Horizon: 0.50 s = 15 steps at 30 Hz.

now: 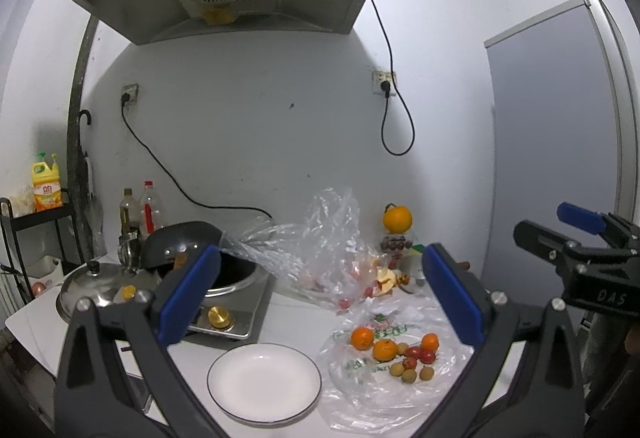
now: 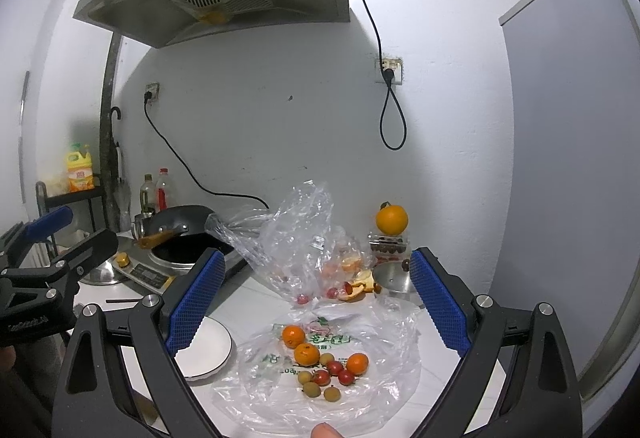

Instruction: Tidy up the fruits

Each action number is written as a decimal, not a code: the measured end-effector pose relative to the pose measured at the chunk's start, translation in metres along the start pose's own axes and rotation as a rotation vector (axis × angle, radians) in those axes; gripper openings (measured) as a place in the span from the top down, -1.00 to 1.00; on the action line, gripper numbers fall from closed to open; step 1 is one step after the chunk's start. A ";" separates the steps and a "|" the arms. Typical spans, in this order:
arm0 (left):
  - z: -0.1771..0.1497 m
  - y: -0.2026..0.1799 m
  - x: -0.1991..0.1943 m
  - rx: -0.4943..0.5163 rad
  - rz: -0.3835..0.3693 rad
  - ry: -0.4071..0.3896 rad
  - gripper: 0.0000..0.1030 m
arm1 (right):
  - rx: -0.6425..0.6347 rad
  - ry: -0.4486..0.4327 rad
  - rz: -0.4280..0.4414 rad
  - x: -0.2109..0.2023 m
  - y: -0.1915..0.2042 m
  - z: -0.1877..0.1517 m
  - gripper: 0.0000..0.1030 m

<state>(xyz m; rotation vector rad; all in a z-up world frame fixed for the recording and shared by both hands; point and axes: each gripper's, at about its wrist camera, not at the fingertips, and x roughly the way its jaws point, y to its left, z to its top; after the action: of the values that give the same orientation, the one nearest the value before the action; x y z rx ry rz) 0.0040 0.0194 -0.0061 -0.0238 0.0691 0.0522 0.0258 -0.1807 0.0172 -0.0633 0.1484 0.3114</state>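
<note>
Three small oranges [image 1: 384, 349] [image 2: 307, 353], several red cherry tomatoes [image 1: 426, 356] [image 2: 335, 367] and tan longans [image 1: 408, 375] [image 2: 311, 388] lie on a flat clear plastic bag [image 1: 384, 402] [image 2: 320, 406]. An empty white plate [image 1: 264, 382] [image 2: 208, 350] sits left of the bag. My left gripper [image 1: 320, 298] is open and empty, held above the plate and bag. My right gripper [image 2: 316, 302] is open and empty above the fruit; it also shows in the left wrist view [image 1: 560, 234].
A crumpled clear bag [image 1: 316, 242] with fruit and peel lies behind. A large orange [image 1: 397, 218] sits on a jar. An induction stove with a black wok [image 1: 224, 270], a pot lid [image 1: 92, 286], bottles [image 1: 140, 213] and a small steel pot [image 2: 394, 278] stand around.
</note>
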 end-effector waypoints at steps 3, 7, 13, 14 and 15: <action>0.000 0.000 0.000 0.001 -0.002 0.001 -0.98 | -0.001 -0.008 0.004 -0.003 0.001 0.000 -0.86; 0.000 -0.001 0.000 -0.001 0.000 0.002 -0.98 | -0.001 -0.010 0.006 -0.003 0.002 -0.002 -0.86; -0.001 -0.003 0.001 -0.001 -0.001 0.009 -0.98 | -0.002 -0.006 0.005 -0.003 0.001 -0.001 -0.86; 0.000 -0.003 0.001 0.000 0.001 0.010 -0.98 | 0.000 -0.006 0.005 -0.003 0.001 -0.002 -0.86; 0.000 -0.003 0.002 -0.002 0.001 0.010 -0.98 | -0.001 -0.006 0.006 -0.003 0.001 -0.002 -0.86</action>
<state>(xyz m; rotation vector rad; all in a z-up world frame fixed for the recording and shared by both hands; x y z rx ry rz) 0.0056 0.0164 -0.0061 -0.0264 0.0788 0.0527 0.0225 -0.1805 0.0155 -0.0630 0.1426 0.3174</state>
